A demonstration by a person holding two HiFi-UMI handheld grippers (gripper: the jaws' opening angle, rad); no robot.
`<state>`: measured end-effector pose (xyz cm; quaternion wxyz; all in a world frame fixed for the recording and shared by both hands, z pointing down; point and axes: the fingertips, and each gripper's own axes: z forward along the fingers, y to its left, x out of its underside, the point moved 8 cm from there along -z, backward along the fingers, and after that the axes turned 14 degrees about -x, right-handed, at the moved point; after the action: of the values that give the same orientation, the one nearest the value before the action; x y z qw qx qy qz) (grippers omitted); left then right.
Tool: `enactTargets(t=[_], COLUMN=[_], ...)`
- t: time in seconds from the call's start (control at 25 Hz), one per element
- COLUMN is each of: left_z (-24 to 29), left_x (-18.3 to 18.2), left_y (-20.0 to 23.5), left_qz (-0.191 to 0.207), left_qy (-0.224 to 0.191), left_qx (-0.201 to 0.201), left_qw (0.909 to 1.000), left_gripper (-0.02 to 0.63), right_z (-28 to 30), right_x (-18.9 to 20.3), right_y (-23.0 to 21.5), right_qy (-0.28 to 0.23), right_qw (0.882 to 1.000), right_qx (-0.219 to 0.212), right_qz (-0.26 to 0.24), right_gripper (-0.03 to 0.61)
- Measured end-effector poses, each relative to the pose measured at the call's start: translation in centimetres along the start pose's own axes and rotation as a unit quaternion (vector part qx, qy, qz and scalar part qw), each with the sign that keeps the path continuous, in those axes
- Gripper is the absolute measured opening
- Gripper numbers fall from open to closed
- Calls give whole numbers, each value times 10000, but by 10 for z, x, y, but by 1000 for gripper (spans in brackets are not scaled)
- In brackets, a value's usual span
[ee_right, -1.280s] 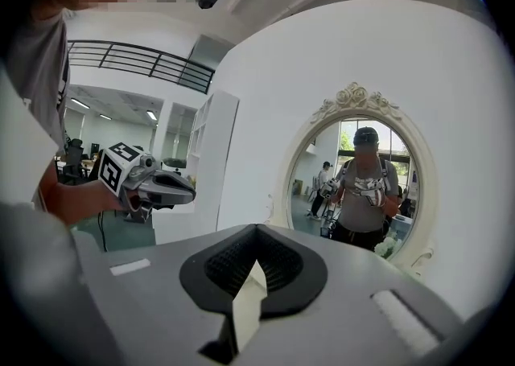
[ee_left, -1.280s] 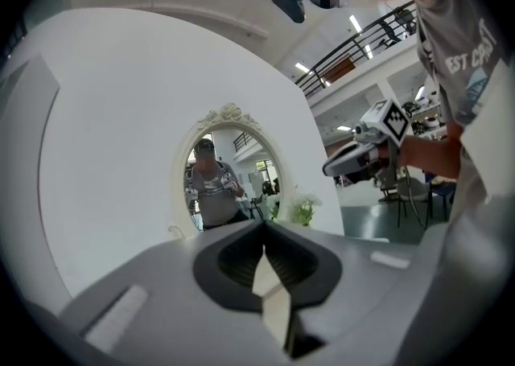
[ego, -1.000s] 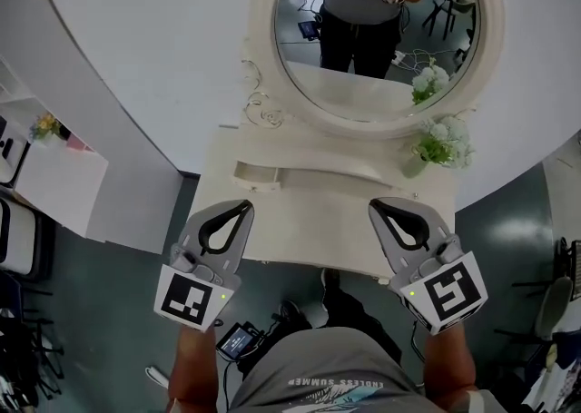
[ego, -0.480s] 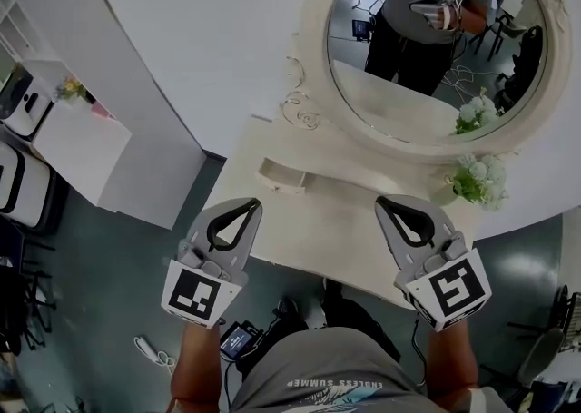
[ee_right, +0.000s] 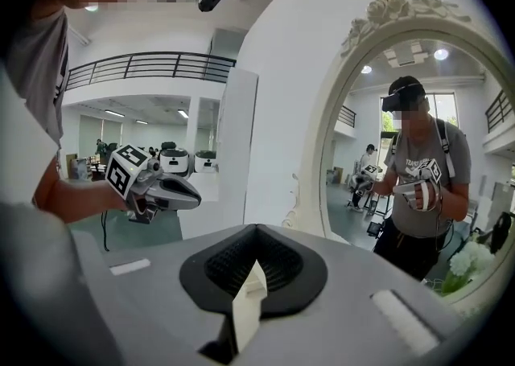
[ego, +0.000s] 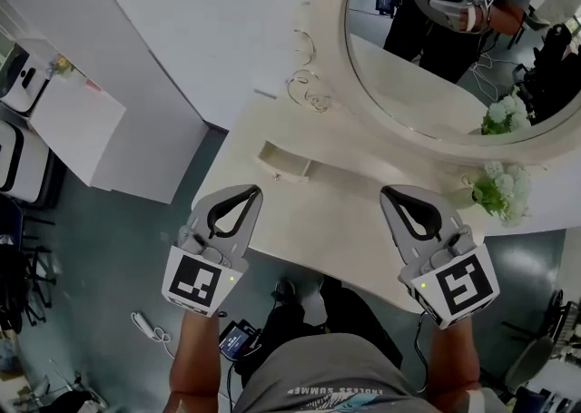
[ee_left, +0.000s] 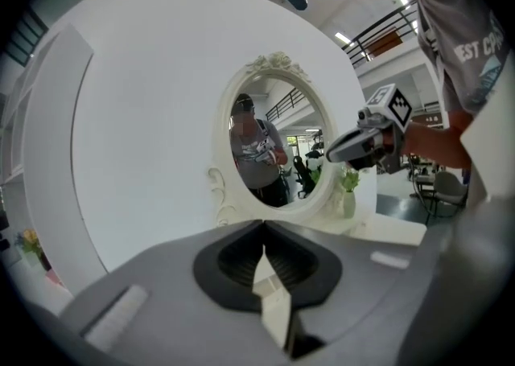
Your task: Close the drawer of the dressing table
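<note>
Standing open at centre left of the frame, the small cream drawer [ego: 283, 164] could skew and jam if pushed off-centre, its shallow tray jutting over the cream dressing-table surface [ego: 340, 213], just ahead of the closed, empty left hand-held gripper [ego: 248, 192] and right hand-held gripper [ego: 389, 193].

Open hall with balcony railing [ee_right: 149, 65]

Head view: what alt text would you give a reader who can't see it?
The left gripper and right gripper, both shut and empty, hover above a cream dressing table with an oval mirror and white flowers.
</note>
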<state>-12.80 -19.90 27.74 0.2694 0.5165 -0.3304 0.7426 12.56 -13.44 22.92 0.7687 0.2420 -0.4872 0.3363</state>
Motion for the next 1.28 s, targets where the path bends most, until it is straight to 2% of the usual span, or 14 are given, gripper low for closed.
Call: enactTargets(t=[0.2, 0.4, 0.56, 0.72, 1.28], left_z=[26, 53, 68, 81, 121], left_x=[36, 77, 107, 137, 217], left_y=[1, 4, 2, 0, -15], left_qz=[-159, -61, -357, -443, -573], left_qy=[377, 483, 772, 946, 1448], left_qx=[7, 68, 42, 29, 58], left_qw=[9992, 9988, 9964, 9945, 9878], left_gripper=[3, 3, 14, 21, 66], right_z=[25, 53, 72, 88, 124], right_x=[22, 40, 55, 72, 126], right_y=[-16, -28, -34, -38, -47], right_qy=[218, 286, 342, 392, 591], right_qw=[9995, 9990, 9984, 9978, 9948], right_qx=[-191, -302, -380, -441, -627], right_qz=[99, 169, 233, 309, 536], right_gripper=[2, 1, 0, 0, 1])
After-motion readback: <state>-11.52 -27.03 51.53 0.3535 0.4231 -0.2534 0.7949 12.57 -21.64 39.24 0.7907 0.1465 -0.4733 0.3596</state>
